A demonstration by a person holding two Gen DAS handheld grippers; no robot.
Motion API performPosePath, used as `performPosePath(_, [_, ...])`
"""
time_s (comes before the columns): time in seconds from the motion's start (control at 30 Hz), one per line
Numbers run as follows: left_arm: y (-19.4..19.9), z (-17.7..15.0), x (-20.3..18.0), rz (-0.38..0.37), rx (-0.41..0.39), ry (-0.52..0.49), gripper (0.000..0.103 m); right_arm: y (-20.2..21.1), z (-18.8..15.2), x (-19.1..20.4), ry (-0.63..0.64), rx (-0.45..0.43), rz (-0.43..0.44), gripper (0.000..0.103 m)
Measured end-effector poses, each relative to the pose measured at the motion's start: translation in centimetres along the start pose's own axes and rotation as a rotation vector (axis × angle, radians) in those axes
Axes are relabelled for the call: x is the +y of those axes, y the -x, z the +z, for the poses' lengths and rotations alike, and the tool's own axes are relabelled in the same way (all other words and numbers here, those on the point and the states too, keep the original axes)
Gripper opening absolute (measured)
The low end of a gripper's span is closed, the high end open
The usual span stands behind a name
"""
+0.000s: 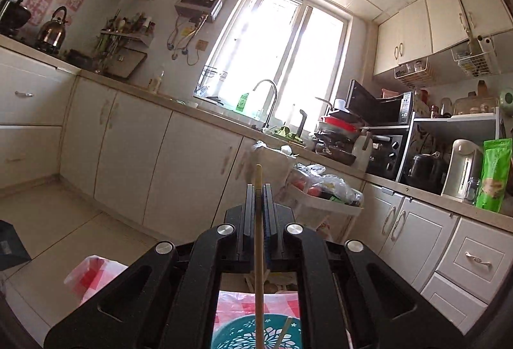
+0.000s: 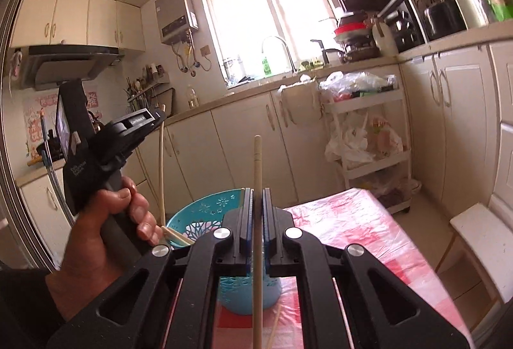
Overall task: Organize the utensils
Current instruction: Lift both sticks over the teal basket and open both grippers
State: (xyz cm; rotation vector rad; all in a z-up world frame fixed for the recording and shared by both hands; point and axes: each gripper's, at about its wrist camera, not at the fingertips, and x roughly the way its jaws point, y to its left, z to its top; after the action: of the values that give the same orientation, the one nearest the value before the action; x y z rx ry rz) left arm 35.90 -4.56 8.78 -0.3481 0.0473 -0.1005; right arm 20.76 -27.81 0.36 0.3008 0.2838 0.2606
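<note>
Left gripper [image 1: 258,200] and right gripper [image 2: 257,204] each clenched on a pale wooden chopstick [image 1: 258,252] [image 2: 256,220], raised in open air above a teal perforated plastic basket [image 2: 205,214] near the table [image 2: 368,233] edge; chopstick lower ends cut off.

- Two black two-finger grippers, left [image 1: 259,188] and right [image 2: 257,191]
- Two held pale wooden chopsticks [image 1: 258,220] [image 2: 256,175]
- One teal perforated plastic basket [image 2: 205,214]
- One red-and-white checked tablecloth [image 2: 352,220]

Teal flower-patterned basket [image 2: 205,214], pink-checked tablecloth [image 2: 352,220]
</note>
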Motion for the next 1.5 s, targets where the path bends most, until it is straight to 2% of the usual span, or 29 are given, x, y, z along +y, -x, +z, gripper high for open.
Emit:
performPosePath(0.13, [0.1, -0.3, 0.5, 0.005, -0.011, 0.004, 0.004, -0.5, -0.3, 0.1, -0.009, 0.003, 0.005, 0.006])
performPosePath(0.33, [0.1, -0.4, 1.4, -0.017, 0.015, 0.036, 0.004, -0.5, -0.2, 0.5, -0.001, -0.007, 0.015, 0.006])
performPosePath(0.57, [0.2, -2.1, 1.3, -0.018, 0.068, 0.002, 0.005, -0.4, 0.4, 0.9, -0.003, -0.025, 0.027, 0.006])
performPosePath(0.73, [0.8, -2.5, 1.2, -0.028, 0.074, -0.017, 0.005, -0.5, 0.8, 1.3, -0.009, -0.034, 0.039, 0.006])
performPosePath(0.87, [1.7, -0.7, 1.7, -0.035, 0.012, 0.042, 0.004, -0.6, 0.8, 1.6, -0.005, -0.033, 0.046, 0.006])
performPosePath(1.03, [1.6, 1.8, 1.4, -0.045, -0.055, 0.061, 0.004, -1.0, 0.6, 1.5, -0.006, -0.02, 0.046, 0.006])
performPosePath(1.17, [1.4, 2.3, 2.1, -0.05, -0.037, 0.086, 0.004, -1.0, 0.6, 1.5, -0.007, -0.021, 0.05, 0.006])
performPosePath(1.3, [1.8, 3.0, 2.6, -0.055, -0.007, 0.065, 0.005, -1.1, 0.8, 1.4, -0.038, -0.03, 0.088, 0.006])
performPosePath(1.43, [2.8, 3.1, 3.1, -0.049, 0.045, 0.048, 0.005, -1.8, 2.4, 2.0, -0.088, -0.078, 0.147, 0.006])
performPosePath(1.5, [3.1, 2.8, 3.8, -0.047, 0.069, 0.054, 0.005, -2.0, 4.0, 2.6, -0.106, -0.139, 0.182, 0.006])
